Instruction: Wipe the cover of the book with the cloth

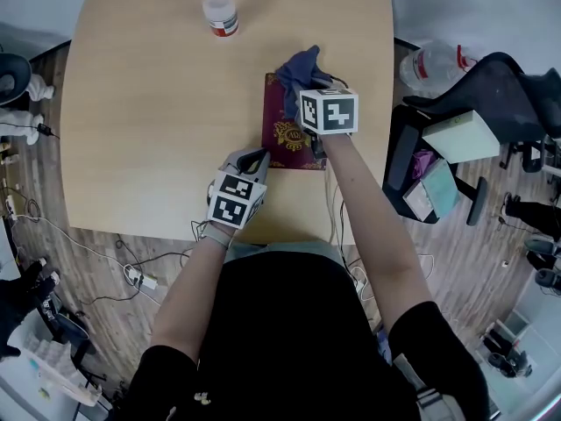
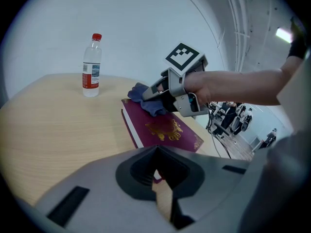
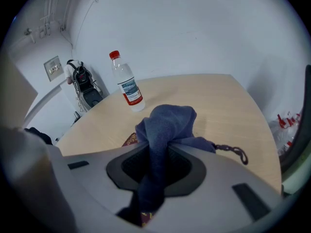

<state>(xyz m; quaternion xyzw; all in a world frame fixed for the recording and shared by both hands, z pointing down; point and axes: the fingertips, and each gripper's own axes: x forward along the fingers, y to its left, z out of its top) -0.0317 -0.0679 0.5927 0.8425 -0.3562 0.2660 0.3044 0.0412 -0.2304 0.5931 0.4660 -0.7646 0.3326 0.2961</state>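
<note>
A maroon book (image 1: 282, 134) with a gold emblem lies flat on the wooden table (image 1: 140, 121), right of centre. My right gripper (image 1: 308, 81) is shut on a bunched blue cloth (image 1: 302, 65), which rests on the far end of the cover. In the right gripper view the cloth (image 3: 165, 127) rises from between the jaws and hides most of the book. My left gripper (image 1: 254, 158) is shut, with its tips at the book's near left corner. The left gripper view shows the book (image 2: 167, 130), the cloth (image 2: 146, 101) and the right gripper (image 2: 155, 93) above them.
A plastic water bottle (image 1: 219, 9) with a red cap stands at the table's far side, left of the book. Right of the table an office chair (image 1: 491, 103) holds boxes, and another bottle (image 1: 429, 64) lies there. Cables trail on the floor.
</note>
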